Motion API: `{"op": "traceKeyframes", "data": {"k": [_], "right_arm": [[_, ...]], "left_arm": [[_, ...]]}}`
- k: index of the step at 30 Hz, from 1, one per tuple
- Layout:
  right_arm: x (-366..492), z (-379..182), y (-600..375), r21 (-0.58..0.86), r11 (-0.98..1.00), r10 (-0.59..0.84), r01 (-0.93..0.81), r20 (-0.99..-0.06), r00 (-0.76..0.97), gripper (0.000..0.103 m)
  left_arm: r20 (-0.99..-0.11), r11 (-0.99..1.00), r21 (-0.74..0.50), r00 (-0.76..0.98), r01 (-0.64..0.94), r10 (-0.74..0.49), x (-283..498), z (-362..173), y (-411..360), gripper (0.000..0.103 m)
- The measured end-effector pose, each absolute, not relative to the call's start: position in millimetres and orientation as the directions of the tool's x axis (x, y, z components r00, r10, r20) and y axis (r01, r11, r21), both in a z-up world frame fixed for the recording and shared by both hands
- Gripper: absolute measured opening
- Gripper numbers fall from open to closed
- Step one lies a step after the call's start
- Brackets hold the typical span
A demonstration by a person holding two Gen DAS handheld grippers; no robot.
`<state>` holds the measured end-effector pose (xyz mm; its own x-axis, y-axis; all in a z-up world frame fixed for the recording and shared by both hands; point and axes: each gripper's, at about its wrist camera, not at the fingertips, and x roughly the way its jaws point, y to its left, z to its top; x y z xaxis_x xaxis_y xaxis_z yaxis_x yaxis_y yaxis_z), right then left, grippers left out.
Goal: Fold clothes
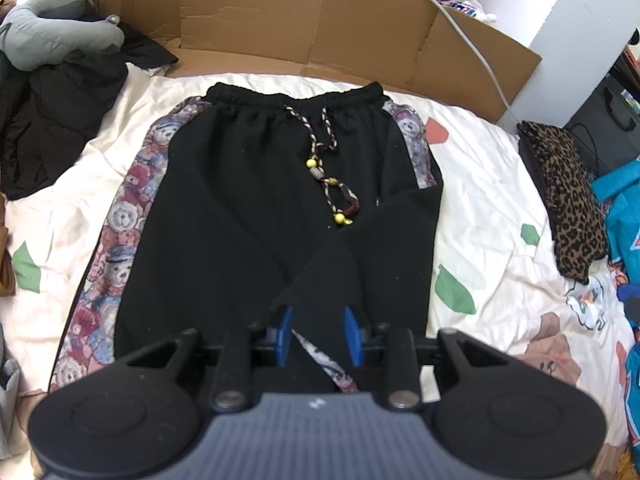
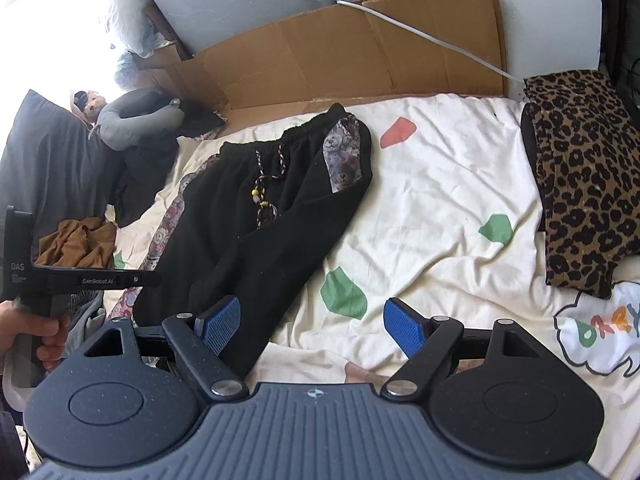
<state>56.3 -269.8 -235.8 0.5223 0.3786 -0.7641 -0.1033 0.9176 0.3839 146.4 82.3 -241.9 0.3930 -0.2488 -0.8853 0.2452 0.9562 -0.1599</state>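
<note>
Black trousers (image 1: 248, 200) with teddy-bear side stripes lie flat on the cream bedsheet (image 1: 480, 184), waistband at the far end and a beaded drawstring (image 1: 324, 176) on the front. The right leg is folded diagonally across the left one. In the left wrist view my left gripper (image 1: 319, 330) is shut on the end of that folded leg: black cloth and a patterned strip fill the gap between its blue pads (image 1: 284, 332). In the right wrist view my right gripper (image 2: 312, 320) hovers open above the sheet, beside the trousers (image 2: 248, 240). Its left pad (image 2: 220, 320) overlaps the trouser edge and nothing sits between the fingers.
A leopard-print garment (image 2: 580, 192) lies on the right of the bed. Cardboard (image 1: 312, 28) lines the far side, with a white cable (image 2: 432, 40) across it. A grey neck pillow (image 1: 48, 36), a black jacket (image 1: 52, 120) and a brown garment (image 2: 80, 244) lie on the left. A hand (image 2: 44, 332) grips the left gripper's handle.
</note>
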Motion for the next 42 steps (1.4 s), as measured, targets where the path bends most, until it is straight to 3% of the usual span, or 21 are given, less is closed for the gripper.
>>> {"op": "traceKeyframes", "data": {"k": [11, 17, 27, 28, 31, 37, 42], "right_arm": [[49.1, -266.3, -271.3, 0.403, 0.912, 0.389, -0.076, -0.791, 0.472, 0.084], [50.2, -278.0, -267.1, 0.405, 0.912, 0.387, -0.061, -0.802, 0.455, 0.084], [62.5, -297.7, -248.7, 0.412, 0.907, 0.407, -0.081, -0.816, 0.410, 0.084], [63.2, -299.0, -246.3, 0.409, 0.908, 0.408, -0.087, -0.819, 0.404, 0.084], [63.9, -300.6, -241.9, 0.402, 0.910, 0.409, -0.104, -0.825, 0.390, 0.083], [61.0, -300.0, -244.4, 0.401, 0.911, 0.406, -0.099, -0.825, 0.394, 0.083], [62.6, -300.6, -251.9, 0.429, 0.901, 0.416, -0.065, -0.813, 0.407, 0.083]], "left_arm": [[-0.889, 0.954, -0.200, 0.367, 0.224, -0.272, 152.5, -284.3, 82.0, 0.030], [-0.861, 0.957, -0.181, 0.433, 0.225, -0.265, 164.8, -304.6, 85.5, 0.029], [-0.890, 0.955, -0.142, 0.388, 0.259, -0.237, 172.7, -348.6, 89.9, 0.029], [-0.889, 0.953, -0.145, 0.387, 0.267, -0.244, 171.7, -351.0, 89.8, 0.028], [-0.877, 0.945, -0.185, 0.387, 0.271, -0.283, 171.1, -354.4, 92.1, 0.012], [-0.847, 0.932, -0.241, 0.410, 0.271, -0.339, 167.7, -340.4, 92.9, 0.005], [-0.781, 0.873, -0.330, 0.416, 0.358, -0.466, 150.6, -307.5, 78.7, 0.005]]}}
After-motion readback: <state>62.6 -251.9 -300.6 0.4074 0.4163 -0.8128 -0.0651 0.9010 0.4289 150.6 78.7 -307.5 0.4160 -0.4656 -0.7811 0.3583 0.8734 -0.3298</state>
